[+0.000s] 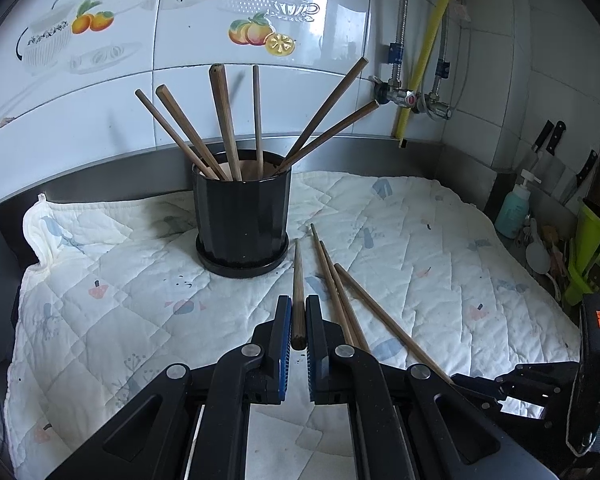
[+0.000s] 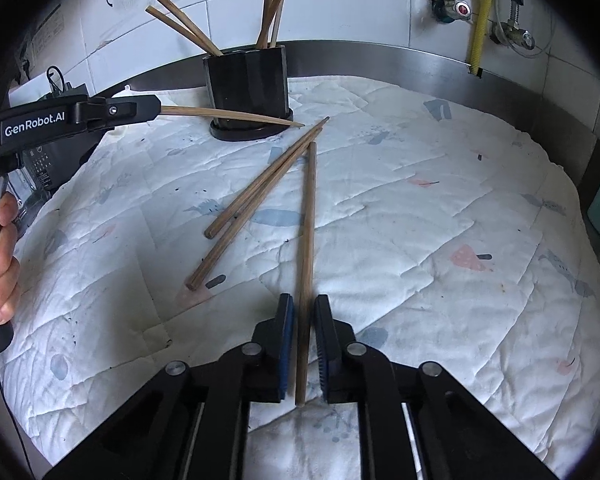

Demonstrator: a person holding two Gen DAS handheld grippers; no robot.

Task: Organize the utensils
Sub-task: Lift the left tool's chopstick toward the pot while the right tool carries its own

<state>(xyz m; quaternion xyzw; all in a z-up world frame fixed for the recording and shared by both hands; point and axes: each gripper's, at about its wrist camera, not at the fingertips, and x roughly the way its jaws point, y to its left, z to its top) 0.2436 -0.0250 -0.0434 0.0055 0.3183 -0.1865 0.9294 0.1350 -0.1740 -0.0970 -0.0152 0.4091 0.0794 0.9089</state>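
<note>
Left wrist: black pot (image 1: 242, 216) w/ six chopsticks (image 1: 225, 120) upright inside.

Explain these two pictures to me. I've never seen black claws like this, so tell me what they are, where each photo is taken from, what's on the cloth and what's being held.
There is no robot here. A person holds two hand-held grippers, each a black two-fingered clamp with a wide-angle camera looking along its fingers. One picture comes from the left gripper, the other from the right gripper.

They work over a white quilted cloth on a kitchen counter. A black pot on it already holds six chopsticks.

The left gripper is shut on one chopstick, held above the cloth; the right view shows it pointing toward the pot. The right gripper is closed around another chopstick, which appears to still lie on the cloth. Two loose chopsticks lie beside it.
</note>
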